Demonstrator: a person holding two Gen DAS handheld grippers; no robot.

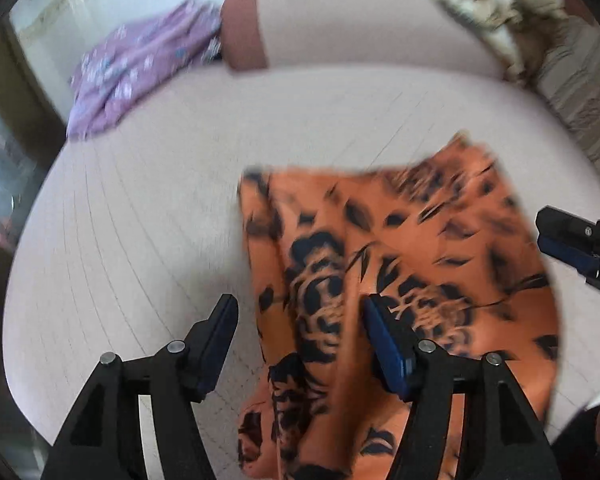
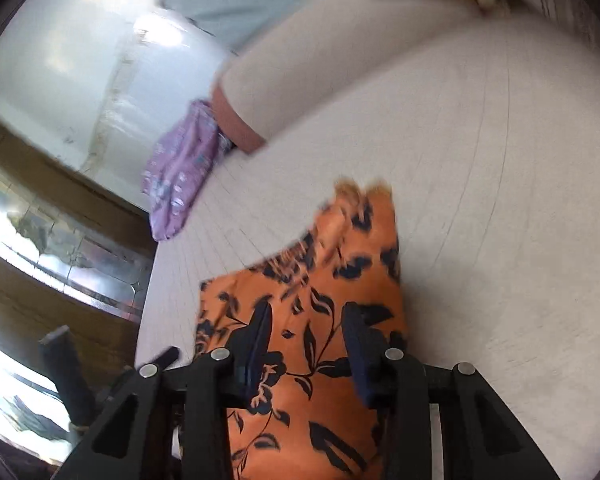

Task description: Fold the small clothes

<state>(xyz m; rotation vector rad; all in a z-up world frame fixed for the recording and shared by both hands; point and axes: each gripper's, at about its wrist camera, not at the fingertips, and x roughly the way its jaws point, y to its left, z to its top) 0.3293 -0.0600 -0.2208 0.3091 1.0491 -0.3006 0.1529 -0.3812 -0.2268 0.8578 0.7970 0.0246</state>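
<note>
An orange garment with a black floral print (image 1: pixel 400 280) lies spread on the pale pink sofa seat (image 1: pixel 160 208). My left gripper (image 1: pixel 300 312) is open above the garment's left edge; one finger is over the seat, the other over the cloth. My right gripper (image 2: pixel 306 320) is open just above the same garment (image 2: pixel 320 320), holding nothing. The right gripper also shows at the right edge of the left wrist view (image 1: pixel 572 240). The frames are blurred by motion.
A purple flowered garment (image 1: pixel 136 68) lies at the seat's far left, also in the right wrist view (image 2: pixel 180 176). A pink backrest cushion (image 1: pixel 360 24) runs along the back. A beige crumpled cloth (image 1: pixel 508 12) sits at the back right. Floor lies left of the sofa (image 2: pixel 60 248).
</note>
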